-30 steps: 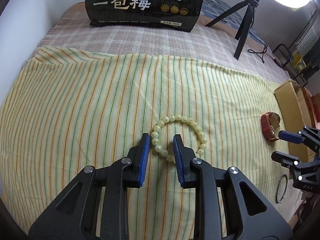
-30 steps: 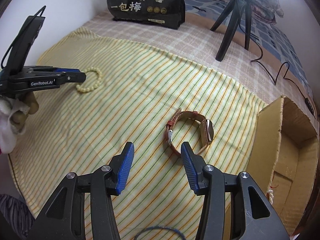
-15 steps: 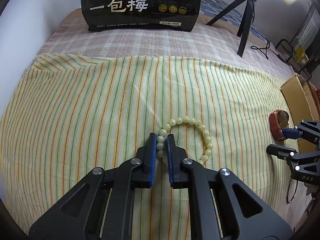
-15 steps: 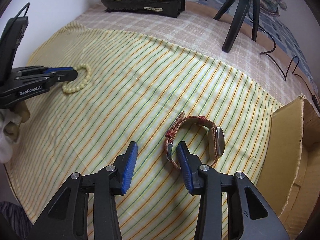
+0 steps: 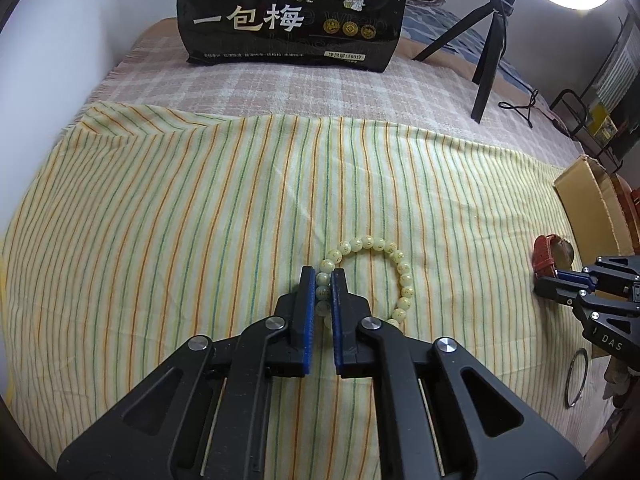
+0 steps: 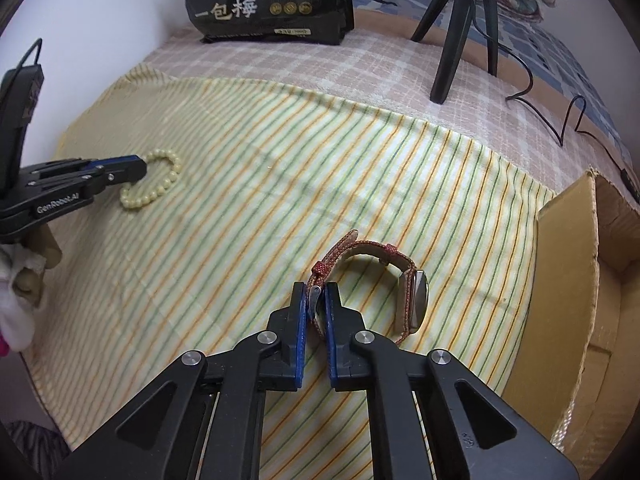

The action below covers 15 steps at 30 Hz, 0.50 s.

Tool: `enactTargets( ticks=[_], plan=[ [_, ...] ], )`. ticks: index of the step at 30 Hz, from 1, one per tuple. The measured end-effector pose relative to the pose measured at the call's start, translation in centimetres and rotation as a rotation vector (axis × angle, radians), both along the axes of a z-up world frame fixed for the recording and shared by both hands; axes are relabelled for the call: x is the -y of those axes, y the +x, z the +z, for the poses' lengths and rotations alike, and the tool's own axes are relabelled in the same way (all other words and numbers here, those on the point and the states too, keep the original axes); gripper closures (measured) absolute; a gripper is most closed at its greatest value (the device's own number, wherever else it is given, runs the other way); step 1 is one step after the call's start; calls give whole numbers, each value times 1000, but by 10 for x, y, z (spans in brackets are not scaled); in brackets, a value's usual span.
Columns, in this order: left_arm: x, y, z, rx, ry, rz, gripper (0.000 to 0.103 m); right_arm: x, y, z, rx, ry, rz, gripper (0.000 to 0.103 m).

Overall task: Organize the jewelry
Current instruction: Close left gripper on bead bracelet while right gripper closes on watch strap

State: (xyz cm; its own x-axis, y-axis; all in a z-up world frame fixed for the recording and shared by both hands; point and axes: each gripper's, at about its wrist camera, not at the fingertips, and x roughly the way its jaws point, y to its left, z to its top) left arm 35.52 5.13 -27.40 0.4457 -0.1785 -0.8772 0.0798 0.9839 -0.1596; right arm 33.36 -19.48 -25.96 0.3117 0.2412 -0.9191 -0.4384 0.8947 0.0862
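Left hand-held gripper (image 5: 323, 280) clamps bead bracelet (image 5: 402, 272) (right (image 6: 316, 294) clamps watch (image 6: 404, 280)).

My left tool (image 5: 323, 276) camera looks low and close across the striped cloth (image 5: 180, 220). My right tool (image 6: 316, 294) camera does likewise. Both share the black bag (image 5: 292, 12) and tripod (image 6: 460, 20).

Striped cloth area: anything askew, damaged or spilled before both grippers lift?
Nothing stands out. The left gripper is shut on the bead bracelet, the right gripper on the watch strap. Both pieces look intact, flat on the striped cloth. The cardboard box has a frayed edge, nothing more.
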Motion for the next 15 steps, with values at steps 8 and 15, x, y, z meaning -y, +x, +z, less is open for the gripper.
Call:
enactTargets(
  ticks=[8,15],
  plan=[
    [-3,-16,26,39,-17,-1,98,-3,-26,20,23,74,4,97],
    [2,-37,54,82,-20,-19,98,-7,-54,44,59,119,12,97]
  ],
)
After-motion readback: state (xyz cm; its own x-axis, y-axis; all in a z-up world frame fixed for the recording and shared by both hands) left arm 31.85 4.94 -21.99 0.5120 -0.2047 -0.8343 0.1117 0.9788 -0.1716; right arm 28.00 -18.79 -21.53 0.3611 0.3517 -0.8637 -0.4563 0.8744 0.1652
